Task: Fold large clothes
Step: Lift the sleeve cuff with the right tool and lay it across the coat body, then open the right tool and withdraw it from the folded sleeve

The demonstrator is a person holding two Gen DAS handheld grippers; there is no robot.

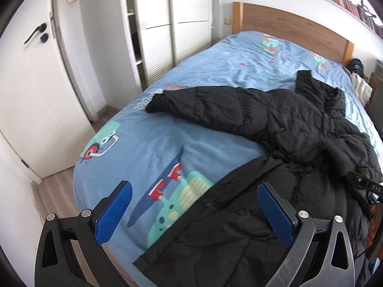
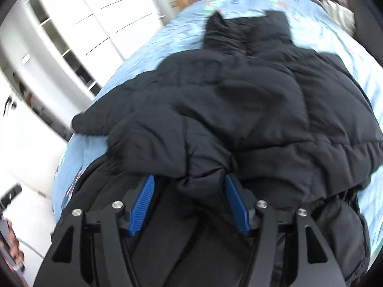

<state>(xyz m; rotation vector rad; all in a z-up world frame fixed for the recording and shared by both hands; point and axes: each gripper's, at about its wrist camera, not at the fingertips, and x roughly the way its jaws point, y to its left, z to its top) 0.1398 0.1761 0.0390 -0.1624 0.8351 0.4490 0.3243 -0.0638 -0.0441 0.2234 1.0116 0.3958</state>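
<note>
Your right tongs [image 2: 189, 201] stand apart, with a bunched fold of the black puffer jacket [image 2: 239, 110] lying between the blue pads [image 2: 142, 205], which don't look to be pressing on it. Your left tongs [image 1: 194, 215] are wide apart and empty, hovering over the jacket's near hem. The jacket sprawls across the bed [image 1: 148, 148], one sleeve [image 1: 191, 102] flung out toward the wardrobe [image 1: 182, 16], collar toward the headboard [image 1: 287, 21]. Expect it to be light, bulky, springy and slick; pinch a seam or cuff rather than the puffy filling.
</note>
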